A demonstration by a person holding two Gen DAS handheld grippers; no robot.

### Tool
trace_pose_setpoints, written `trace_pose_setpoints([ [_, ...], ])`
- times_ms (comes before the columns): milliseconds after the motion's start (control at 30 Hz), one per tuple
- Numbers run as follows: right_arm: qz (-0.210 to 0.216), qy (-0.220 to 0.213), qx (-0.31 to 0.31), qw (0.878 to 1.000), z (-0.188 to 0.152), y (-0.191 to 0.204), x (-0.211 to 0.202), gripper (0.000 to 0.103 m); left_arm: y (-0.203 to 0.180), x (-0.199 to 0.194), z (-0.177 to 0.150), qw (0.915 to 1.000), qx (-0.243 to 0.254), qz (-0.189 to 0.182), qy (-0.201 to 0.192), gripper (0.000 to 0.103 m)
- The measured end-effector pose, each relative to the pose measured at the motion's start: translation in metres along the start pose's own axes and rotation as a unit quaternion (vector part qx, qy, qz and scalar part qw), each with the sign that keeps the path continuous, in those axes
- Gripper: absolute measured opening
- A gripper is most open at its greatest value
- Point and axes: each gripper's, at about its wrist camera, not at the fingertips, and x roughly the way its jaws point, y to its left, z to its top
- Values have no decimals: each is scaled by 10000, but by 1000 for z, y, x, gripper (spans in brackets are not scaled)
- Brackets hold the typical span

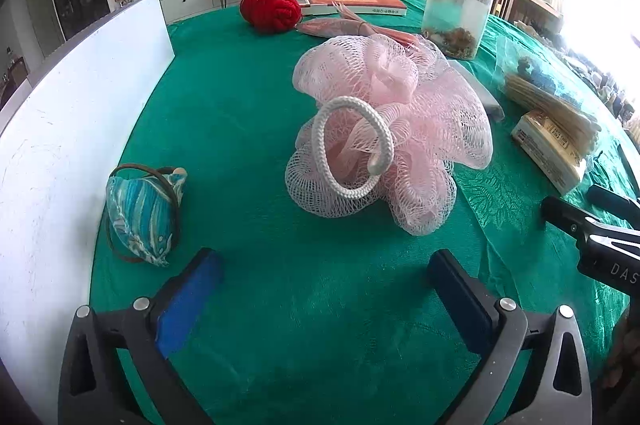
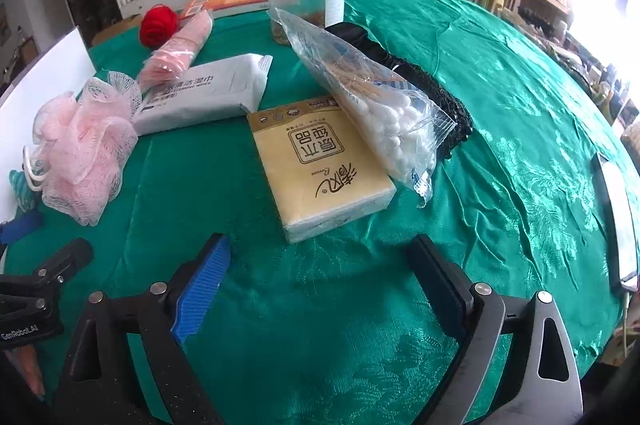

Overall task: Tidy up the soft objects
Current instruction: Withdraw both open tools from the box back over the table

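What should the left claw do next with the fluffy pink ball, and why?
Probably ease the left gripper forward toward the pink mesh sponge. Its jaws are open and empty, the sponge sits straight ahead on the green cloth, and nothing lies between them. The right gripper is open too, facing the tissue pack.

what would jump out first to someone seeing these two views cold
The pink mesh bath pouf with its white rope loop sits mid-table on the green cloth, straight ahead of the open left gripper. Behind it lies a red yarn ball. In the right view, a yellow tissue pack lies ahead of the open right gripper, with a bag of cotton swabs leaning on it.
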Motion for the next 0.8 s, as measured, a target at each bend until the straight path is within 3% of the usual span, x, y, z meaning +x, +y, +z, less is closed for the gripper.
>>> trace_pose_setpoints([
  [133, -11, -30, 10, 10000, -18, 11, -22, 94, 0, 0, 0, 10000, -1, -1, -1, 103],
  [800, -24, -32, -10, 10000, -3, -3, -2, 94, 0, 0, 0, 10000, -1, -1, 0, 103],
])
